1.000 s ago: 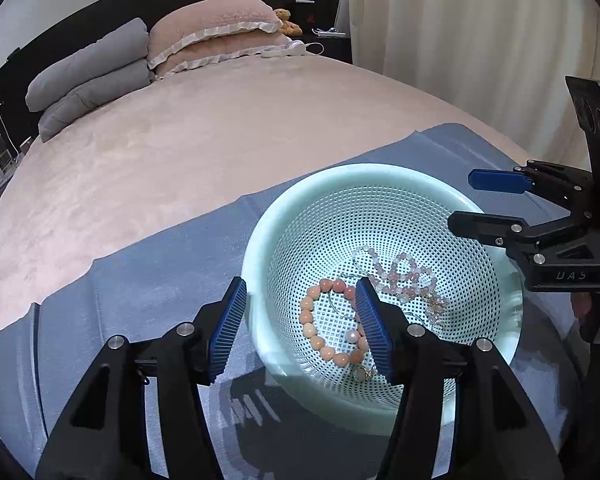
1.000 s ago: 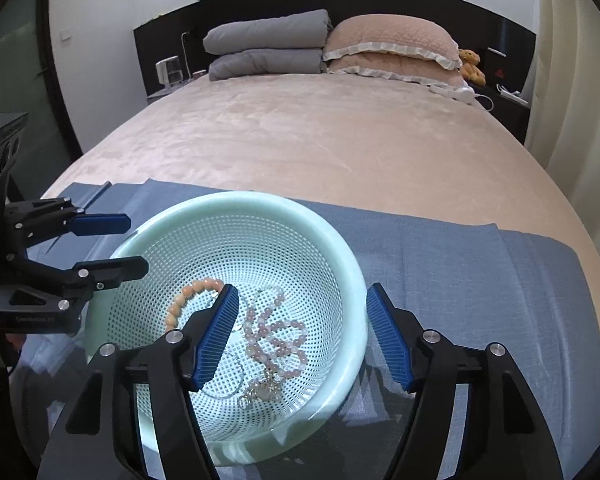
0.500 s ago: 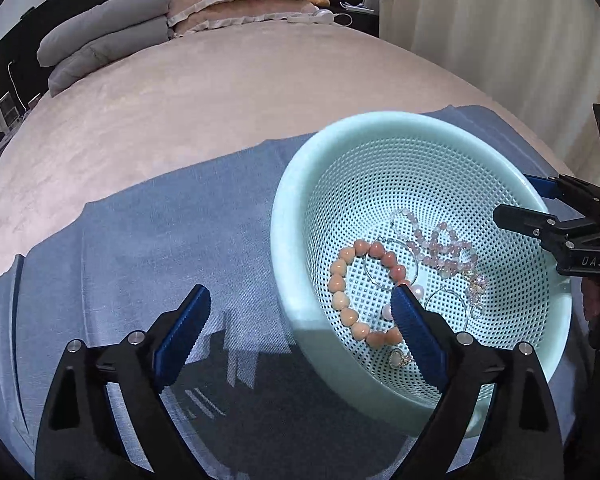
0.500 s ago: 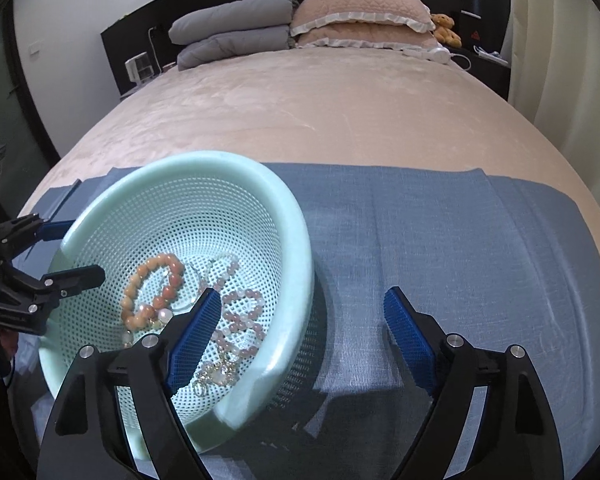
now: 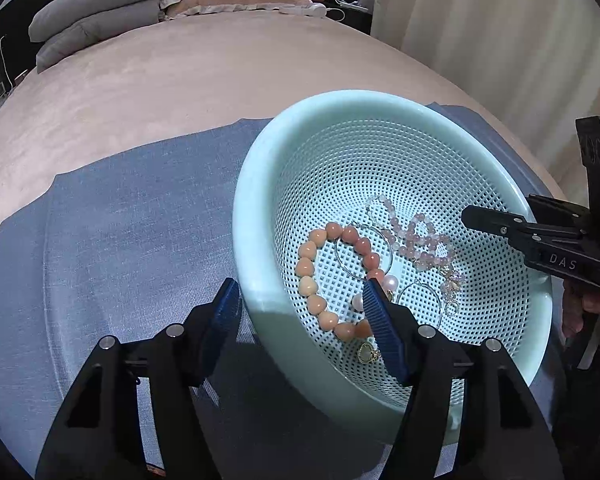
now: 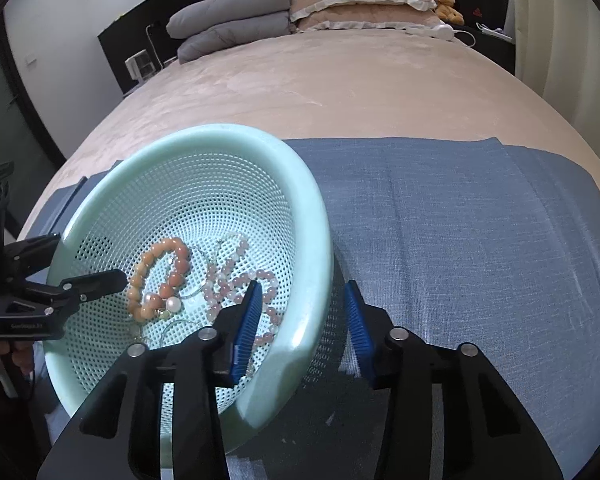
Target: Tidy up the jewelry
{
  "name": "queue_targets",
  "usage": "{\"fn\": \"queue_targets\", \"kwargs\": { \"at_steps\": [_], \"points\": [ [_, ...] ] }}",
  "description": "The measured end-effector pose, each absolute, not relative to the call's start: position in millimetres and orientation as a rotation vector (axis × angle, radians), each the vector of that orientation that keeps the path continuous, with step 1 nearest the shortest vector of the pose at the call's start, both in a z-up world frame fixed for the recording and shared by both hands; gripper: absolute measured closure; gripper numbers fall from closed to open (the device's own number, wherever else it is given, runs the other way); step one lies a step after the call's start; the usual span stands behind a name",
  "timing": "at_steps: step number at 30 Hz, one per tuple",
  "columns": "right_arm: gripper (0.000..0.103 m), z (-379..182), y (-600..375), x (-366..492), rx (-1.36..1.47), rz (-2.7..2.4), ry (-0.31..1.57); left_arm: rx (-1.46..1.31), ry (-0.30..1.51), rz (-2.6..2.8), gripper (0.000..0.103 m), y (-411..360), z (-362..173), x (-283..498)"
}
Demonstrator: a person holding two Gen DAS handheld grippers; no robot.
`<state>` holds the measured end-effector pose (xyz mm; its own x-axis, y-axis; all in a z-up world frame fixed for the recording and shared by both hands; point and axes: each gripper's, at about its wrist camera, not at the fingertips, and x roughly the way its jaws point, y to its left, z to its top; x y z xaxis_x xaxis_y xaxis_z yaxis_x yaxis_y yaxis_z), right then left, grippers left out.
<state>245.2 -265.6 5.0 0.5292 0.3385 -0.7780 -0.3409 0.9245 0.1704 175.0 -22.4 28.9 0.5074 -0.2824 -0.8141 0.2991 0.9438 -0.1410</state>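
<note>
1. The left gripper [image 5: 300, 312] is closing across the near wall of the mint basket [image 5: 260, 184], narrower than a moment ago.
2. The right gripper [image 6: 302, 312] is closing likewise across the opposite rim.
3. Bead bracelets [image 5: 328, 272] are lying inside the basket on the bed's blue cloth [image 6: 480, 240].

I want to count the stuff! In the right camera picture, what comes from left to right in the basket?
Orange bracelet → pearl → pink beads → basket rim → blue cloth.

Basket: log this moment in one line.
left gripper: closing astride basket rim | right gripper: closing astride opposite rim | bracelets inside | cloth underneath
</note>
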Motion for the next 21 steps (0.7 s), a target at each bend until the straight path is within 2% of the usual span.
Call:
{"fn": "queue_targets", "kwargs": {
  "at_steps": [2, 3, 5, 12, 21],
  "points": [
    [0.082, 7.0, -261.4, 240.3, -0.011, 0.424, 0.932, 0.023, 0.977, -0.362, 0.055, -25.1, 31.2, 170.2],
    [0.082, 8.6, -260.1, 238.8, -0.024, 0.413, 0.931, 0.031, 0.976, -0.366, 0.06, -27.2, 32.6, 167.7],
    [0.081, 11.9, -259.7, 235.4, -0.031, 0.401, 0.933, 0.054, 0.978, -0.373, 0.065, -29.7, 36.2, 164.8],
    [0.081, 32.4, -265.6, 206.4, -0.034, 0.401, 0.91, 0.048, 0.966, -0.386, 0.065, -28.8, 43.1, 156.8],
    [0.081, 54.3, -264.8, 144.5, -0.079, 0.41, 0.891, 0.078, 0.92, -0.378, 0.065, -28.3, 62.7, 105.5]
  ]
}}
